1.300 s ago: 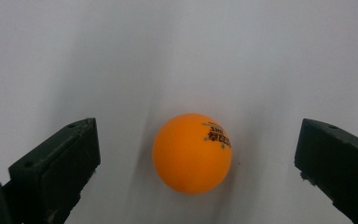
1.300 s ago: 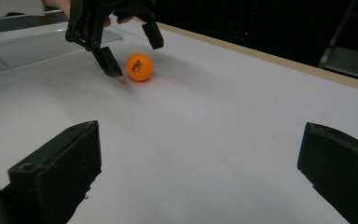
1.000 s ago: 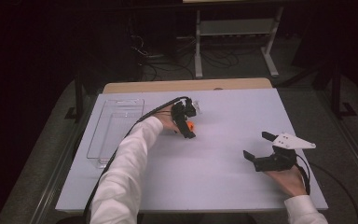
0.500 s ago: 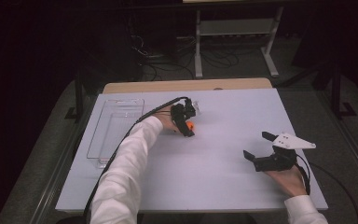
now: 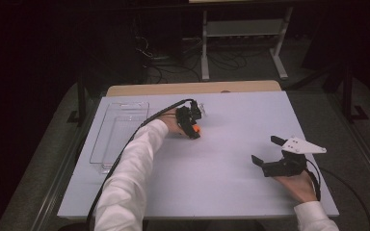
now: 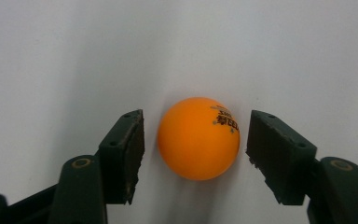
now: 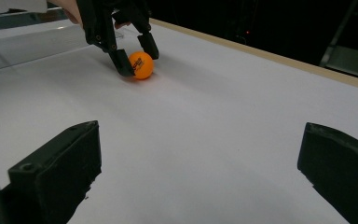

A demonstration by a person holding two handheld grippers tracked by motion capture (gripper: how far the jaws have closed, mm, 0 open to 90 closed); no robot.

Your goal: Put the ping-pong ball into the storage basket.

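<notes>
The left tool (image 6: 196, 144), near the centre of the high view, stands with jaws apart on either side of an orange ball (image 6: 198, 138), not touching it. The ball rests on the white bench (image 5: 231, 187). At lower right, the right tool (image 5: 265, 150) gapes wide over bare bench.

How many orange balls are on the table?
1. The orange ping-pong ball sits on the white table, between the open jaws of the left claw, not yet squeezed. It lies just right of the clear plastic tray. None seems hidden.
</notes>
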